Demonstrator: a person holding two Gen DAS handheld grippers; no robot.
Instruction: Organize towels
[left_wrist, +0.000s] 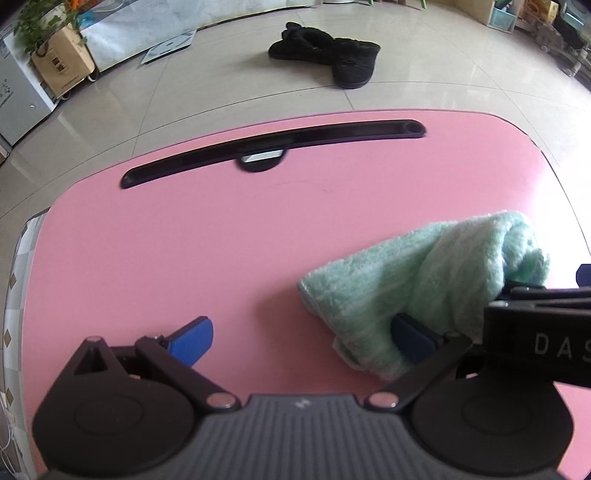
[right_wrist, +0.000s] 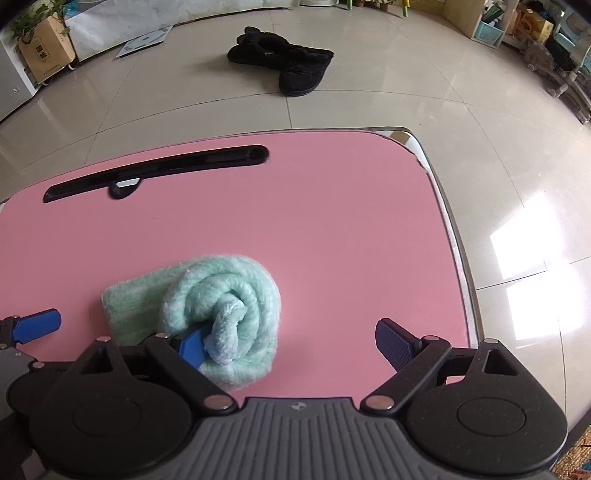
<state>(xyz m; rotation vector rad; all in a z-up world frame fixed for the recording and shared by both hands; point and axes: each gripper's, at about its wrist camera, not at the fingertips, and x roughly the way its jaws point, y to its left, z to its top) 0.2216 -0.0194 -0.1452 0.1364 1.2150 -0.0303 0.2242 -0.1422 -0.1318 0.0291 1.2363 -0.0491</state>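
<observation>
Towel (right_wrist: 229, 314) rolled, touching both grippers' inner fingers

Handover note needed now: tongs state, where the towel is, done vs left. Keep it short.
Left tongs: open, low over the pink table; the right finger is against the near edge of the towel, the left finger over bare table. Holding nothing.
Right tongs: open; the left finger is pressed at the rolled end of the towel, the right finger is free. Not clamped.
Towel: one mint green towel, rolled up, lying on the table's near right part.
Done: rolling looks nearly finished; a loose tip pokes out at the roll's centre.
Left: tuck the tip in, then set the roll in place. No other towels in view.
</observation>
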